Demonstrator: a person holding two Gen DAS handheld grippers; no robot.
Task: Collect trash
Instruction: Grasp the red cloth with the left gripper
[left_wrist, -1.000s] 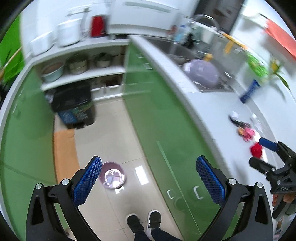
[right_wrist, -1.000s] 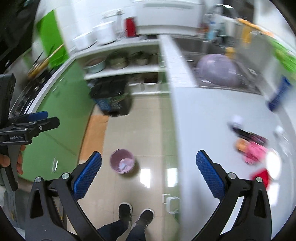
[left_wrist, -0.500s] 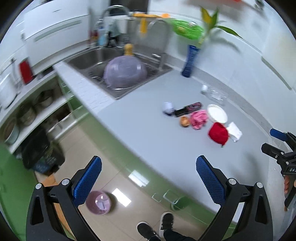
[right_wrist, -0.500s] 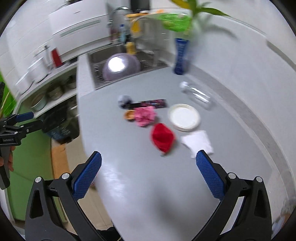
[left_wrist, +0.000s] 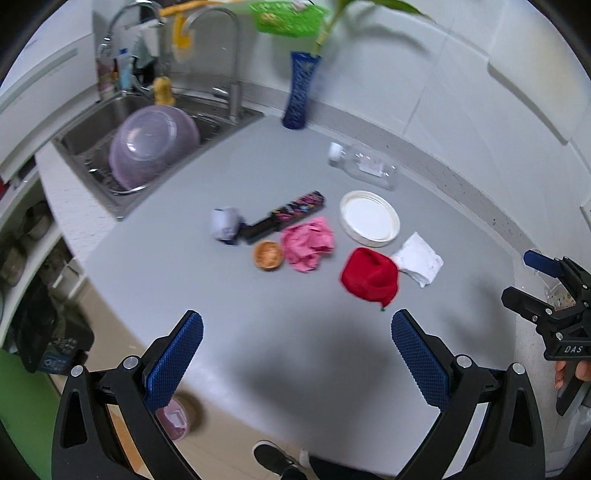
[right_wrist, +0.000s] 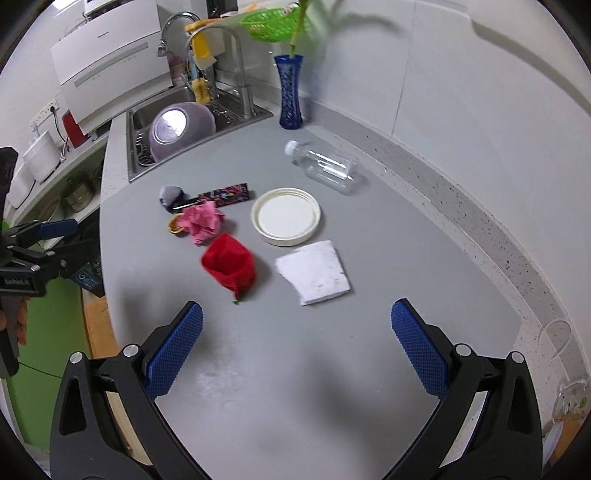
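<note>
Left wrist view had the left claw (left_wrist: 295, 354) spread wide with nothing in it, hanging over the near part of the grey tabletop (left_wrist: 229, 306). Same deal for the right claw (right_wrist: 295, 350), wide apart and holding nothing. All the trash sat in a loose bunch mid-tabletop: a crumpled red wrapper (right_wrist: 229, 265) closest to the claws, a flat white napkin (right_wrist: 314, 272) just beside it, and a round white plastic lid (right_wrist: 285, 215) behind the napkin. A crumpled pink paper (right_wrist: 203, 220) was touching a small orange cap (right_wrist: 176, 226), with a dark patterned wrapper strip (right_wrist: 225, 195) and a greyish crumpled wad (right_wrist: 170, 195) right behind them. A clear plastic bottle (right_wrist: 325, 168) lay on its side nearer the wall, with a blue vase (right_wrist: 289, 96) further back and a purple bowl (right_wrist: 181, 129) upside down in the steel sink (right_wrist: 140, 118).
</note>
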